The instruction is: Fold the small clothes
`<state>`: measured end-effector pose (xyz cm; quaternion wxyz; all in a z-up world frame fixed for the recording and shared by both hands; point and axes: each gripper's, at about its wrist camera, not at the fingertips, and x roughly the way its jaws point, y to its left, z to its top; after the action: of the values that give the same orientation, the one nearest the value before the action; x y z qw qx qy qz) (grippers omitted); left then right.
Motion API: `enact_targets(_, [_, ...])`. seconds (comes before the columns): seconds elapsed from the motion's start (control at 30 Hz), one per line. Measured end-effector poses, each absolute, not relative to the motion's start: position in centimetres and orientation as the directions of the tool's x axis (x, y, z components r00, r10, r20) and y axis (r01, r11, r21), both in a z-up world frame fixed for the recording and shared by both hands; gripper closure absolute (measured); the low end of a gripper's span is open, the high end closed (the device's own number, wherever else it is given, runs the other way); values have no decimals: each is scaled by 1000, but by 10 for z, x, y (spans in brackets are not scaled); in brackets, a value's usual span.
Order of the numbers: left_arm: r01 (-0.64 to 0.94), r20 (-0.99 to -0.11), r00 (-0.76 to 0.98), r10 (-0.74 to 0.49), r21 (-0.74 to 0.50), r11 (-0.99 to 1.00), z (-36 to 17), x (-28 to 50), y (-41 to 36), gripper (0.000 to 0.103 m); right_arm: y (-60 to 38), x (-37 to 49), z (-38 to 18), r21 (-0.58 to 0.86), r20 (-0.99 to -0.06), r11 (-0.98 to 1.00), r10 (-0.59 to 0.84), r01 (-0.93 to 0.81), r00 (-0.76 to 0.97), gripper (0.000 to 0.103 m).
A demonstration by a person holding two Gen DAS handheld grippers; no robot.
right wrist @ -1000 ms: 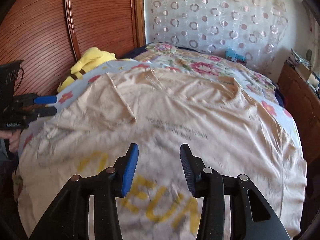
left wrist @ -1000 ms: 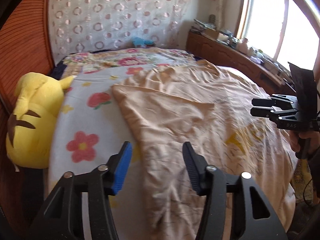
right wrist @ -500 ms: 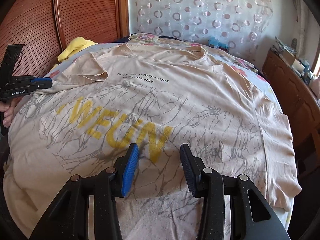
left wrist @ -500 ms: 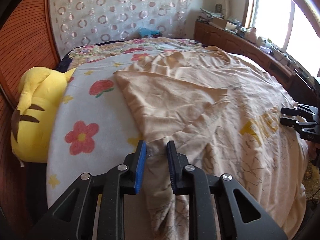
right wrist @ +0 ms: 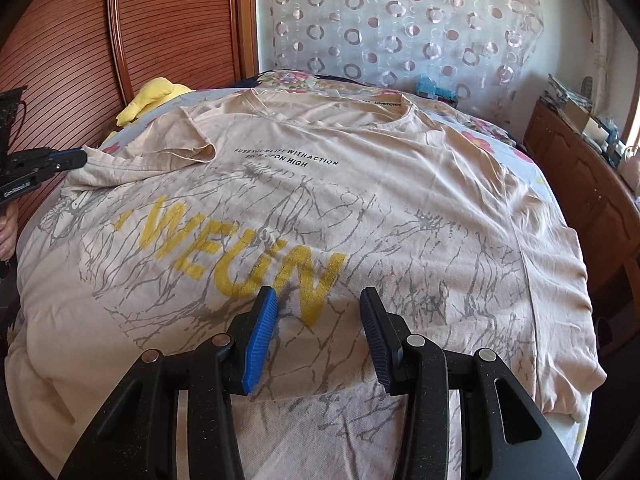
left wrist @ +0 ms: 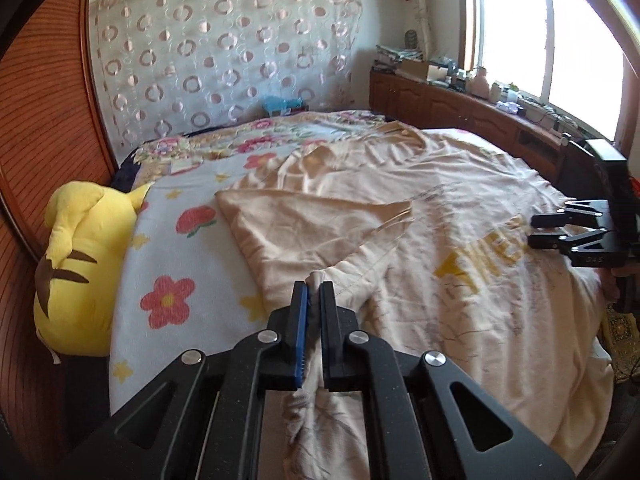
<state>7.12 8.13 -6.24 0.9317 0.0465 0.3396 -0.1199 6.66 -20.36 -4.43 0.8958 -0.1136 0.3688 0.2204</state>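
A beige T-shirt [left wrist: 440, 240] with yellow letters and a grey print lies front up across the bed; the right wrist view shows its chest [right wrist: 360, 200]. Its sleeve [right wrist: 180, 148] on the left side is folded inward over the chest. My left gripper [left wrist: 314, 286] is shut, its pads pressing a bunched fold of the shirt's side edge just below that sleeve. From the right wrist view the left gripper [right wrist: 72, 158] shows at the far left edge. My right gripper [right wrist: 316, 304] hovers open over the lower part of the print, nothing between its fingers; the left wrist view has it at the right [left wrist: 536, 230].
A yellow plush toy [left wrist: 76, 264] lies against the wooden headboard [left wrist: 40, 140] at the left. The floral bedsheet [left wrist: 168, 240] shows beside the shirt. A wooden cabinet [left wrist: 460, 100] crowded with small items runs under the window. A hand holds each gripper's handle.
My left gripper went from open to shut on the shirt's side edge and lifted it slightly. The right gripper slid from the left part of the shirt to its middle and stayed open.
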Motion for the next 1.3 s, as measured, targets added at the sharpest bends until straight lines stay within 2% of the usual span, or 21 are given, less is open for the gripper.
enact_targets(0.17, [322,-644,725,-246,-1,947,-59,55,67,96,-204,66,-44,-40,-711,877,312,-479,630,58])
enact_targets(0.37, [340,-668,702,-248,8,940,-67,38,64,96,-204,66,-44,-40,-711,877,312,-479,630,58])
enact_targets(0.4, [338,-669,700,-252,0,941,-66,37,65,95,-204,66,-44,-40,-711,877,312,-480,630,58])
enact_targets(0.5, [336,-663,700,-265,-23,942,-62,36,68,79,-204,66,-44,-39,-712,877,312,-479,630,58])
enact_targets(0.6, [327,-653,708,-269,-34,944,-58,41,68,68,-204,66,-44,-40,-711,877,312,-480,630,58])
enact_targets(0.7, [304,-665,706,-244,-27,952,-58,52,66,62,-204,66,-44,-40,-711,876,313,-480,629,58])
enact_targets(0.8, [299,-673,698,-245,-37,954,-62,65,65,53,-204,66,-44,-41,-712,876,311,-480,630,58])
enact_targets(1.1, [227,-743,644,-180,-39,973,-86,118,63,51,-204,66,-44,-41,-712,876,312,-481,629,58])
enact_targets(1.3, [210,-771,619,-150,-22,977,-99,134,58,43,-204,66,-44,-40,-712,876,313,-481,629,58])
